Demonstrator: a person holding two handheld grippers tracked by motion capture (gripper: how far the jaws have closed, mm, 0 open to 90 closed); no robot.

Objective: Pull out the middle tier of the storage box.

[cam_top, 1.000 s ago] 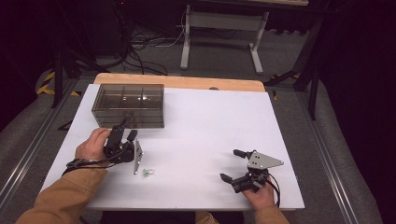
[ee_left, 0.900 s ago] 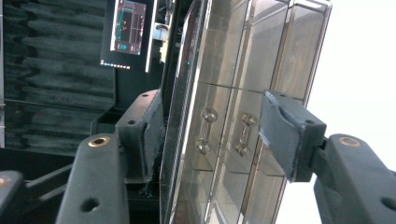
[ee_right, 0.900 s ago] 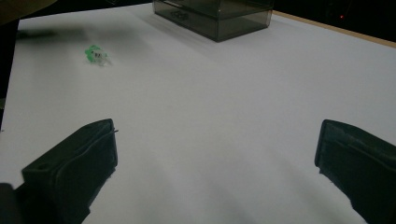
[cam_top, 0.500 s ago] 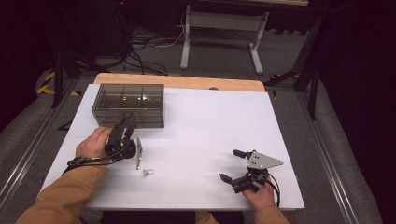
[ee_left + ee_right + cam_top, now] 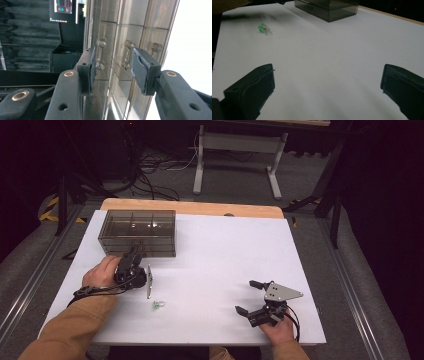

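Two grippers are at work on the white surface [image 5: 215, 255], and the left one carries the action. The left gripper [image 5: 134, 256] sits right up against the near long wall of the smoky compartment box [image 5: 137, 232], which lies directly ahead of its jaws. The box's long axis runs across the line of reach, so the gripper meets it broadside. In the left gripper view the gripper [image 5: 113, 68] has its jaws partly spread, with a moderate gap between the pads [image 5: 138, 70] and nothing pinched between them; the box's wall [image 5: 120, 45] stands just beyond the tips, and I cannot tell whether either pad touches it. Small clear pieces show through the plastic in the compartments (what they are is too blurred to say).

Just to this gripper's right and a little behind it, toward the person, lies a small green and clear piece [image 5: 158, 305], apart from the box and from both grippers. My guess is that the coming move turns on the box straight in front, since the left hand is far nearer to it.

Well off to the right, the right gripper [image 5: 248, 300] rests low near the person's edge, jaws spread wide and holding nothing. From it the green piece [image 5: 264, 28] lies ahead and left.
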